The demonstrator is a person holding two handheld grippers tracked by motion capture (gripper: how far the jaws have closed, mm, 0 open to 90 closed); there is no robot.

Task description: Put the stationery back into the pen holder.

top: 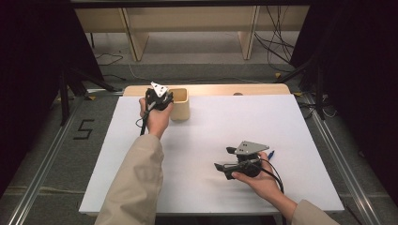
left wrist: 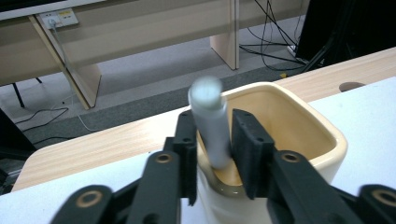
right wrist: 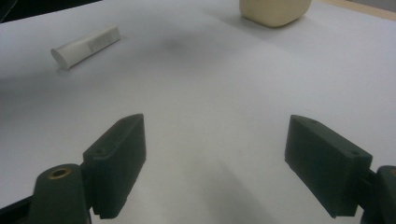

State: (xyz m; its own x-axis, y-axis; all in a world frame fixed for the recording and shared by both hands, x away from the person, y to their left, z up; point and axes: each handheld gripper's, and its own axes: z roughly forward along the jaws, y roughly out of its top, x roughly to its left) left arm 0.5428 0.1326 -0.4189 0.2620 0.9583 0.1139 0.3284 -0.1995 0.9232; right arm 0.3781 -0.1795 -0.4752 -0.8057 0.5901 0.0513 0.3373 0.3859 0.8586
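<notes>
The white-topped counter (top: 211, 154), with a strip of pale wood along its far edge, carries the work. Near that far edge stands a cream, square-mouthed ceramic cup (left wrist: 299, 135); seen from above, the cup (top: 180, 104) sits just beside the person's left hand.

The left hand-held gripper (left wrist: 211, 140) hovers at the cup's near rim with a blurred, pale grey cylindrical tube (left wrist: 210, 121) between its jaws. The tube stands nearly upright, its lower end already inside the cup. The jaws sit close on either side, yet a sliver of gap shows at one side, so I judge the grip as loosened and the tube as released or nearly so.

A second white tube with a printed label (right wrist: 85, 45) lies flat on the counter, well apart from the cup. The right hand-held gripper (right wrist: 215, 163) rests low over bare counter, jaws spread wide and empty.

The risks, as I read them: the tube leans toward the near rim, so if a pad drags on it as the gripper lifts, it could tip out over the edge. A jaw also overhangs the rim and could nudge or topple the cup.

The left forearm, in a beige sleeve, reaches forward with the gripper (top: 157, 97) pointing ahead and slightly down. The right hand holds its gripper (top: 231, 161) level near the front edge, pointing left across the counter.
</notes>
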